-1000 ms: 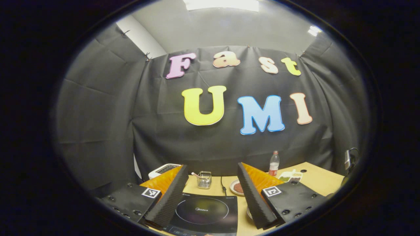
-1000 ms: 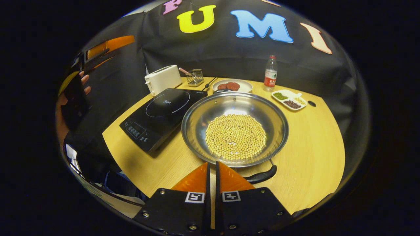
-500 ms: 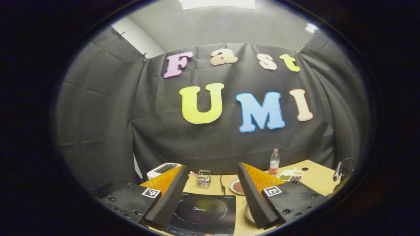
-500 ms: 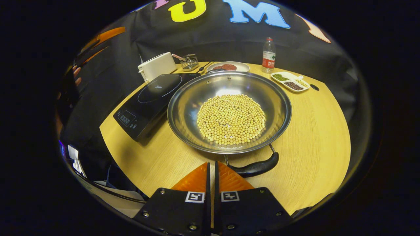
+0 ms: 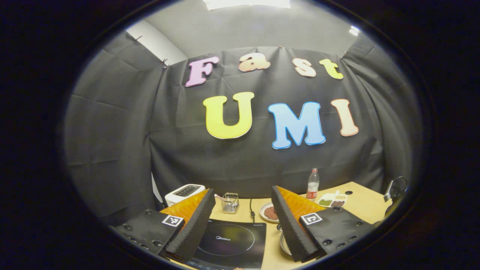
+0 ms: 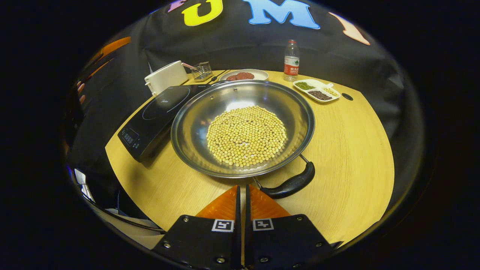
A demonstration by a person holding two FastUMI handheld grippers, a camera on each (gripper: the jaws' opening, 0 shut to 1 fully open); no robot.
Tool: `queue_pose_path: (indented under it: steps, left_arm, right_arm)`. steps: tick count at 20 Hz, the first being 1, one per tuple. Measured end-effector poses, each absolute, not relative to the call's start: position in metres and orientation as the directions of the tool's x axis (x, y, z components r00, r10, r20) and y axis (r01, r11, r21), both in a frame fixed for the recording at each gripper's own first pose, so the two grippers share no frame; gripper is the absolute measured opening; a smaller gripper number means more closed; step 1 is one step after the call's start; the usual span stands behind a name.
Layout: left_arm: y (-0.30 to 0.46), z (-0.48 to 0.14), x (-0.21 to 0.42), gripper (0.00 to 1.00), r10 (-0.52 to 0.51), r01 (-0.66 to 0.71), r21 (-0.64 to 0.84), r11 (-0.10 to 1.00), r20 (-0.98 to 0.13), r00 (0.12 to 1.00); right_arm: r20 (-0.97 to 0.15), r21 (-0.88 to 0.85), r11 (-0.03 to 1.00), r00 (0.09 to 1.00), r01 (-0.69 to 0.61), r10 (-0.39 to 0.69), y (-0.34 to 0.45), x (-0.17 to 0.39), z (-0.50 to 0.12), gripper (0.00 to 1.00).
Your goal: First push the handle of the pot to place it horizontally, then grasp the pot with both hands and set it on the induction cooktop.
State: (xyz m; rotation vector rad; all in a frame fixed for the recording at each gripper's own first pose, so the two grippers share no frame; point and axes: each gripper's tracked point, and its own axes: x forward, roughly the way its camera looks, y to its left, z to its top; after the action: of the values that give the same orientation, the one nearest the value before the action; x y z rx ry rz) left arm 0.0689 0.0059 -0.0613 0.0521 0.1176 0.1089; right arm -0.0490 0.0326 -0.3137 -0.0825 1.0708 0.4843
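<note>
In the right gripper view, the wide shiny steel pot [image 6: 243,127] sits at the centre of the frame on the round pale wooden table [image 6: 348,157], filled with a flat heap of yellow soybeans [image 6: 246,135]. Its curved black handle [image 6: 290,184] lies at lower centre, just above the right gripper [image 6: 242,192], whose two fingers stand pressed together and hold nothing. The pot's far left rim overlaps the flat black induction cooktop [image 6: 152,117] at centre left, so their touching cannot be judged. The white toaster [image 6: 165,77], clear plastic bottle [image 6: 290,60] and white divided dish [image 6: 317,90] sit small along the upper edge.

In the left gripper view, the left gripper [image 5: 243,221] stands with fingers wide apart at the bottom, hiding parts of the cooktop [image 5: 228,243]; only a sliver of the pot [image 5: 284,243] peeks out beside the right finger.

Compared with half a second ago, the pot sits further left in the right gripper view, and the handle is more exposed.
</note>
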Motion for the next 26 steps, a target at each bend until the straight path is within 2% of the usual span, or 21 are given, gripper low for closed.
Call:
queue_pose_path:
  steps: [12, 13, 14, 20, 22, 23, 26]
  left_arm:
    - [-0.005, -0.076, 0.072, 1.00, 0.152, -0.142, 0.076, 0.987, -0.145, 0.978]
    - [-0.005, -0.078, 0.071, 0.94, 0.157, -0.147, 0.077, 0.986, -0.149, 0.976]
    - [-0.005, -0.080, 0.071, 1.00, 0.162, -0.151, 0.077, 0.986, -0.155, 0.975]
    - [-0.011, -0.096, 0.072, 0.98, 0.177, -0.163, 0.087, 0.983, -0.187, 0.966]
    - [-0.013, -0.104, 0.074, 0.94, 0.179, -0.164, 0.090, 0.982, -0.203, 0.963]
    - [-0.015, -0.108, 0.074, 0.98, 0.180, -0.164, 0.092, 0.982, -0.209, 0.961]
    - [-0.018, -0.118, 0.076, 0.98, 0.176, -0.158, 0.098, 0.983, -0.227, 0.958]
  right_arm:
    - [-0.867, 0.098, 0.921, 0.422, -0.376, 0.264, -0.010, -0.003, -0.321, 0.04]
    - [-0.869, 0.093, 0.924, 0.423, -0.370, 0.257, -0.013, -0.001, -0.322, 0.04]
    - [-0.870, 0.091, 0.926, 0.424, -0.366, 0.253, -0.017, 0.003, -0.324, 0.04]
    - [-0.868, 0.065, 0.939, 0.445, -0.338, 0.220, -0.031, 0.027, -0.328, 0.04]
    - [-0.865, 0.060, 0.947, 0.456, -0.316, 0.207, -0.037, 0.035, -0.330, 0.04]
    - [-0.864, 0.060, 0.953, 0.462, -0.298, 0.199, -0.040, 0.041, -0.330, 0.04]
    - [-0.858, 0.069, 0.967, 0.480, -0.247, 0.184, -0.048, 0.055, -0.330, 0.04]
